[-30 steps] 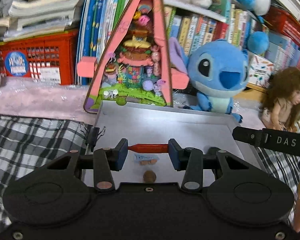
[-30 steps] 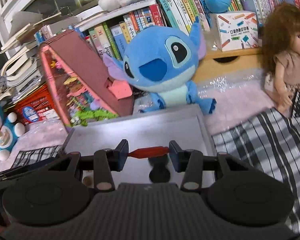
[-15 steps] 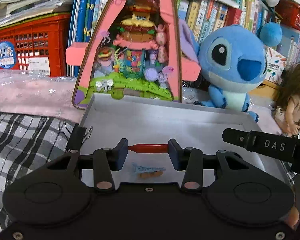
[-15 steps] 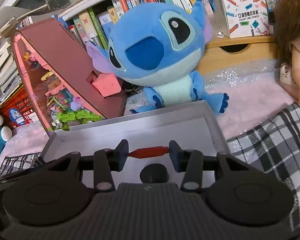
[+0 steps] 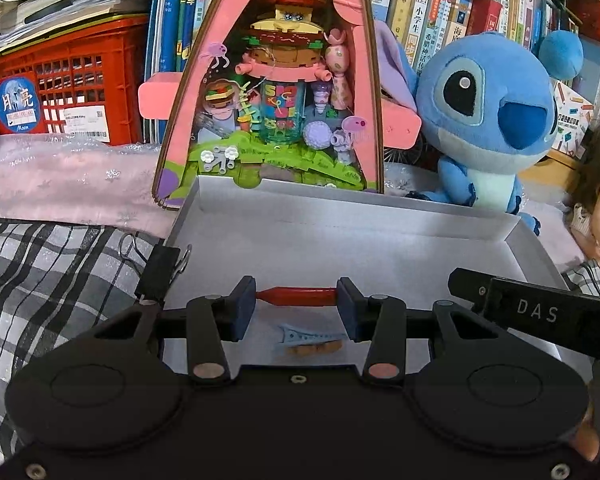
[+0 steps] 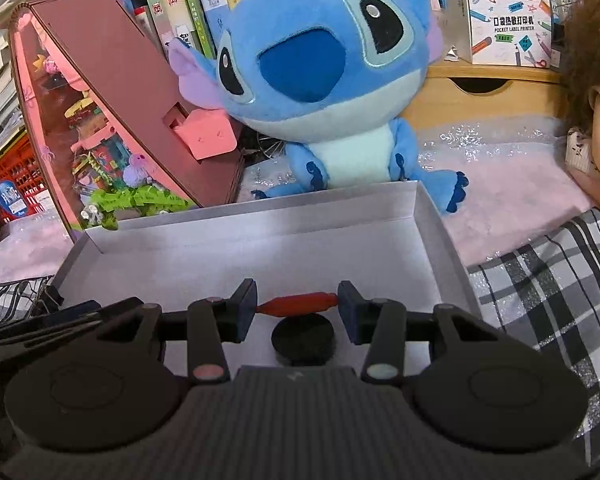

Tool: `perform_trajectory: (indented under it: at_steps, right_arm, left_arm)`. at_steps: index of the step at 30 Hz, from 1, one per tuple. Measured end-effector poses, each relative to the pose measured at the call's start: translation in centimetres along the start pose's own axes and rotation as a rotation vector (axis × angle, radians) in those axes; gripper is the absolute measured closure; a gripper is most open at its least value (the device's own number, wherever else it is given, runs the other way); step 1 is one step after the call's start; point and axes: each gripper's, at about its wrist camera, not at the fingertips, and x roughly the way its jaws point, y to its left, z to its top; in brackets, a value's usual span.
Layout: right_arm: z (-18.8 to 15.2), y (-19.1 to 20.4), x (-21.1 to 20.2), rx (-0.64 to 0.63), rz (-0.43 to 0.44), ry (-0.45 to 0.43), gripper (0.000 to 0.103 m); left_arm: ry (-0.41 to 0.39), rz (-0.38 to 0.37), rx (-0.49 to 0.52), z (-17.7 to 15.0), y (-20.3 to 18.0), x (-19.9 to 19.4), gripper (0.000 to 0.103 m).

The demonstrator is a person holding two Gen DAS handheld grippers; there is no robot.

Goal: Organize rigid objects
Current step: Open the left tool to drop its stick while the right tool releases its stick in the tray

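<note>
Cluttered bookshelf backdrop: a blue plush toy (image 6: 316,92) and a pink display house (image 5: 284,88) stand behind a shallow grey tray (image 5: 380,236), which sits on a checked cloth (image 5: 52,272).

Left gripper (image 5: 296,307): jaws partly closed, pinching a short red stick (image 5: 298,295) end to end, held over the near part of the tray. Below it on the tray floor lies a small blue clip (image 5: 310,334). A black binder clip (image 5: 160,266) grips the tray's left rim.

Right gripper (image 6: 297,307): jaws likewise clamped on the ends of a second red stick (image 6: 298,304), above a black round disc (image 6: 303,338) in the tray.

Handling, judged: sticks look stiff, light and smooth. An end-to-end hold on tapered tips could let them pivot or pop out; a grip across the middle would be steadier. Tray walls are thin card, easily nudged.
</note>
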Motion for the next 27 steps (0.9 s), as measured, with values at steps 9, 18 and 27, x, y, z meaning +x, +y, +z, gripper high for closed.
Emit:
perform_trajectory:
  at_steps: [9,18,27]
  right_arm:
    - [-0.1,-0.1,0.2,0.014,0.005,-0.002,0.054]
    - [-0.2,-0.6,-0.6,0.049,0.016,-0.035,0.043]
    - [-0.7,-1.6,-3.8,0.052,0.045,-0.093,0.029]
  left_arm:
    - [-0.006,0.014,0.021,-0.1,-0.4,0.2,0.061]
    - [0.003,-0.002,0.017,-0.1,-0.3,-0.8,0.05]
    - [-0.066,-0.041,0.065,-0.4,-0.8,-5.6,0.036]
